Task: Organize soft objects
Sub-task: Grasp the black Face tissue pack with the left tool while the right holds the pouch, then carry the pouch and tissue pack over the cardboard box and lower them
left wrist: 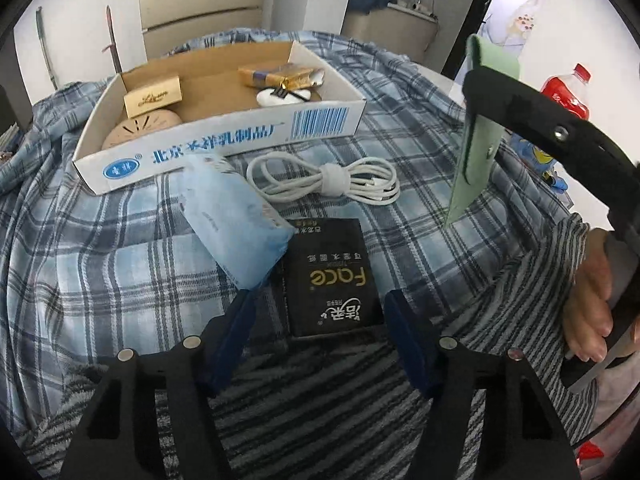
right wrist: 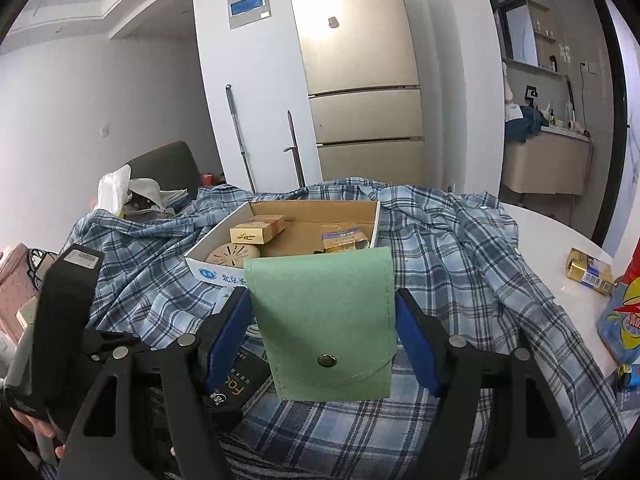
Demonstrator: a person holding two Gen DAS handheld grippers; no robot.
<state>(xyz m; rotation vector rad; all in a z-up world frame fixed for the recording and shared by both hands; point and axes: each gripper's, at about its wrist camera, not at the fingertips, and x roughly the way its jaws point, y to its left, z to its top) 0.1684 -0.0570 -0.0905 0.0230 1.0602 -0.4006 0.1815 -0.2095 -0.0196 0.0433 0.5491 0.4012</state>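
My right gripper (right wrist: 324,332) is shut on a green felt pouch (right wrist: 324,320) with a snap button and holds it in the air over the plaid shirt; the pouch also shows edge-on in the left wrist view (left wrist: 478,136). My left gripper (left wrist: 316,320) is open and low over a black "Face" tissue pack (left wrist: 332,276), which lies between its fingers. A light blue soft pack (left wrist: 232,216) rests against the left finger. A coiled white cable (left wrist: 328,182) lies beyond. The cardboard box (left wrist: 224,148) behind holds small boxes, a round beige disc and a white item.
A blue plaid shirt (left wrist: 100,248) covers the table, with a grey striped cloth (left wrist: 320,400) at the front. A red bottle (left wrist: 568,92) stands at the right. A gold pack (right wrist: 590,272) and colourful bag (right wrist: 620,320) lie on the white tabletop at right.
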